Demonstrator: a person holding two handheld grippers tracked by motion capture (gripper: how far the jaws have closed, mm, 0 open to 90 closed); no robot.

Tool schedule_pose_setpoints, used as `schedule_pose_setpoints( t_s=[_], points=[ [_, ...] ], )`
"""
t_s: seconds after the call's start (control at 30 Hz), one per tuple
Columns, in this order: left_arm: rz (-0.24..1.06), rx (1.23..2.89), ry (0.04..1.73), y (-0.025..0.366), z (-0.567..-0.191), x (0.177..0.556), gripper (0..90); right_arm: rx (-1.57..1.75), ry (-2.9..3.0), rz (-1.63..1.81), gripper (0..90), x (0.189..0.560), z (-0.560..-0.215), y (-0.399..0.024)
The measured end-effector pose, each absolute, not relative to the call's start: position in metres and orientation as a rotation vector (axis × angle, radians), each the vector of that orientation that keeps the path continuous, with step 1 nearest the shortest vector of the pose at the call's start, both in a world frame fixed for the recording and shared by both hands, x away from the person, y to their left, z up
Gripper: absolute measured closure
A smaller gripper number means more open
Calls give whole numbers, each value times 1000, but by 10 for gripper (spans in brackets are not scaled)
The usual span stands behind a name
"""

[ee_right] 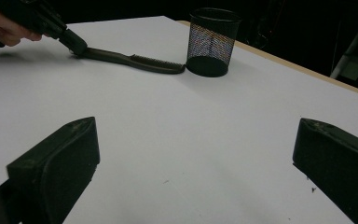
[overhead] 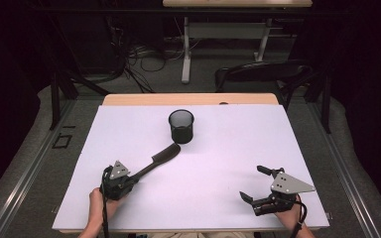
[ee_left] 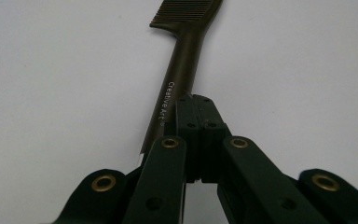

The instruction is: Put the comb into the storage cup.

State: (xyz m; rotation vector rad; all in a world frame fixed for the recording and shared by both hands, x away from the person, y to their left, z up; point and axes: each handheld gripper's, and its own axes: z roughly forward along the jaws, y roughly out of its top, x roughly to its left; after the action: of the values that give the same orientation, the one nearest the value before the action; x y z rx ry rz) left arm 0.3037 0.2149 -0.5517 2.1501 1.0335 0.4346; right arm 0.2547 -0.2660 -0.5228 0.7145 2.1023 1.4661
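High view: the comb, lying at seven o'clock of the mesh cup, is being clamped at its handle by the left gripper, while the right gripper is being kept wide open, empty, so the lift should be made slowly and level.

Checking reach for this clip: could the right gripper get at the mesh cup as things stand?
Probably yes. The right gripper stands open and holds nothing, with bare table between it and the mesh cup. The comb, held by the left gripper, lies off to the side.

Dark comb lies flat, teeth end beside mesh cup.
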Motion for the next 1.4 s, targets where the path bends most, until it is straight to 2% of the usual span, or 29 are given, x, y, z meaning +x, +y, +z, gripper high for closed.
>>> schedule_pose_setpoints(
  t_s=[0.37, 0.73, 0.77, 0.97, 1.4],
  points=[
    [442, 2142, 1029, 216, -551, 304, 891, 716, 2102, 1468, 0, 255, -523, -266],
    [474, 2145, 953, 212, -538, 298, 516, 722, 2102, 1467, 0, 255, -523, -266],
    [473, 2144, 953, 212, -537, 298, 516, 722, 2102, 1467, 0, 255, -523, -266],
    [475, 2174, 943, 213, -530, 303, 343, 724, 2104, 1464, 0, 255, -523, -266],
    [451, 2284, 916, 210, -516, 319, 91, 735, 2103, 1462, 0, 255, -523, -266]
  ],
)
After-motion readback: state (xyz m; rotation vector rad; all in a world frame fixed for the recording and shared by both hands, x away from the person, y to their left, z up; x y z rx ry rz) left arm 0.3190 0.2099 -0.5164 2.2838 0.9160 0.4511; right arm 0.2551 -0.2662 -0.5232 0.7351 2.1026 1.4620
